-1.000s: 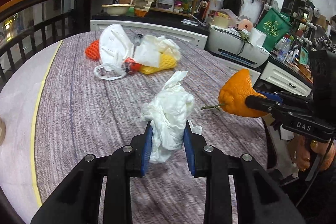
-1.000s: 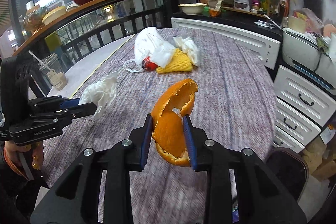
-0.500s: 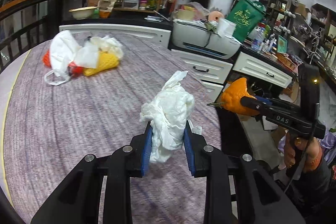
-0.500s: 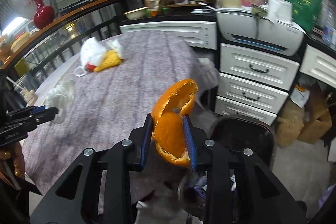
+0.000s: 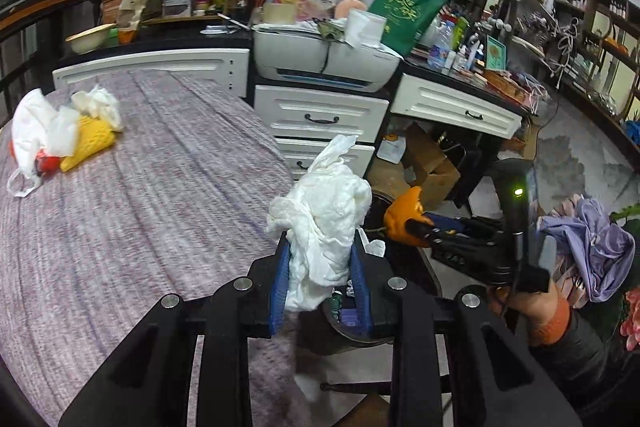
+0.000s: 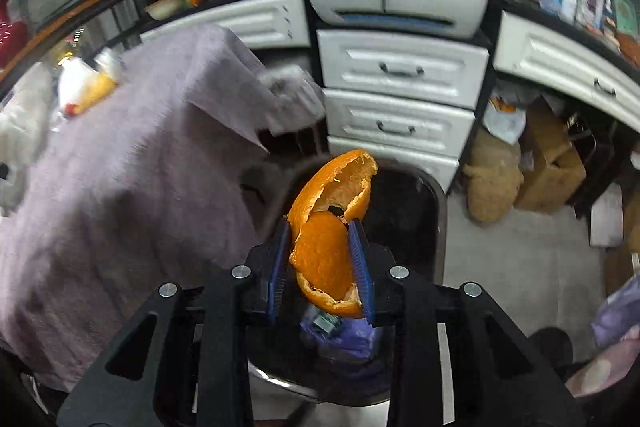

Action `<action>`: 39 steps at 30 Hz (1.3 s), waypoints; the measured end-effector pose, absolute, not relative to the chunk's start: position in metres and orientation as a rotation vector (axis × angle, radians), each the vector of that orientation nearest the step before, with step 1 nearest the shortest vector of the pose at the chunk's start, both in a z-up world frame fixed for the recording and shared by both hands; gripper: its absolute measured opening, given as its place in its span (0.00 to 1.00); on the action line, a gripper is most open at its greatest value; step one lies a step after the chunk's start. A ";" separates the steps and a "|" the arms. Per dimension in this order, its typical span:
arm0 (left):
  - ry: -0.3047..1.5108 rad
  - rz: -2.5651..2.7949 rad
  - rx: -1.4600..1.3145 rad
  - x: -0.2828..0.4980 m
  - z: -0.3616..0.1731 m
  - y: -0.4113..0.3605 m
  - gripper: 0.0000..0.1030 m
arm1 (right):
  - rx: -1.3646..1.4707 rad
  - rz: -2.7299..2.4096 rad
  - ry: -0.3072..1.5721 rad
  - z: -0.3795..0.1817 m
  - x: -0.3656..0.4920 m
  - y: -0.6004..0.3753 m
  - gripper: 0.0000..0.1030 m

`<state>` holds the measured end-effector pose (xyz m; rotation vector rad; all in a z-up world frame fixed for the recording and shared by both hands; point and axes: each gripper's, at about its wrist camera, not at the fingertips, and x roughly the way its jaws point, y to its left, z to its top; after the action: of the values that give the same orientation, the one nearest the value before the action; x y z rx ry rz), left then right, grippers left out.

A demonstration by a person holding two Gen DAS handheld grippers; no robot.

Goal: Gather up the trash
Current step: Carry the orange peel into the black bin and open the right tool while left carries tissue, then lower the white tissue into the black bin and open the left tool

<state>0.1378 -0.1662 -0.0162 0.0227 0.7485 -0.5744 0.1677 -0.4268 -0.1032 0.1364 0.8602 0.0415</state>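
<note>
Now both grippers are off toward the table edge, each w/ its load. Left gripper: blue pads clamped on the crumpled white tissue, centre of the left wrist view, same grip as 1 s ago. Right gripper: jaws clamped on the orange peel, centre of the right wrist view, grip unchanged too.

What differs: 1 s ago the left view had the tissue over the middle of the purple tablecloth; at this point the cloth fills only the left half of frame and the tissue sits at its edge, w/ white drawers and floor behind it. A dark trash bin shows just below and right of the tissue, partly hidden by the fingers. In the left view the right gripper w/ the peel has gone from mid right, over the table, to lower right, over the bin's rim; a hand w/ an orange cuff holds its handle.

Right view: earlier the peel was over the tablecloth; now the open bin lies directly behind and under it, w/ purple and green scraps inside at bottom centre. Tablecloth has slid to the left side of frame, blurred.

The leftover trash pile (white mask, yellow net, red bit) remains on the table, but has shifted from top centre to the far left of the left view.
</note>
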 end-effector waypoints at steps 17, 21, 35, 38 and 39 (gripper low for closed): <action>0.873 -0.644 0.105 0.150 -0.064 -0.232 0.27 | 0.213 -0.069 0.928 -0.169 0.157 -0.452 0.68; 0.906 -0.660 0.129 0.158 -0.073 -0.249 0.27 | 0.232 -0.109 0.876 -0.158 0.138 -0.462 0.69; 1.014 -0.714 0.211 0.166 -0.110 -0.298 0.27 | 0.298 -0.247 0.685 -0.116 0.088 -0.506 0.81; 1.033 -0.716 0.217 0.167 -0.115 -0.304 0.27 | 0.306 -0.256 0.672 -0.114 0.085 -0.510 0.81; 1.041 -0.717 0.220 0.167 -0.118 -0.306 0.28 | 0.309 -0.259 0.670 -0.114 0.084 -0.511 0.81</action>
<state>0.1674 -0.3061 -0.1177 0.2198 1.0409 -0.7166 0.0835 -0.5109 -0.1137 0.3086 0.6697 -0.2590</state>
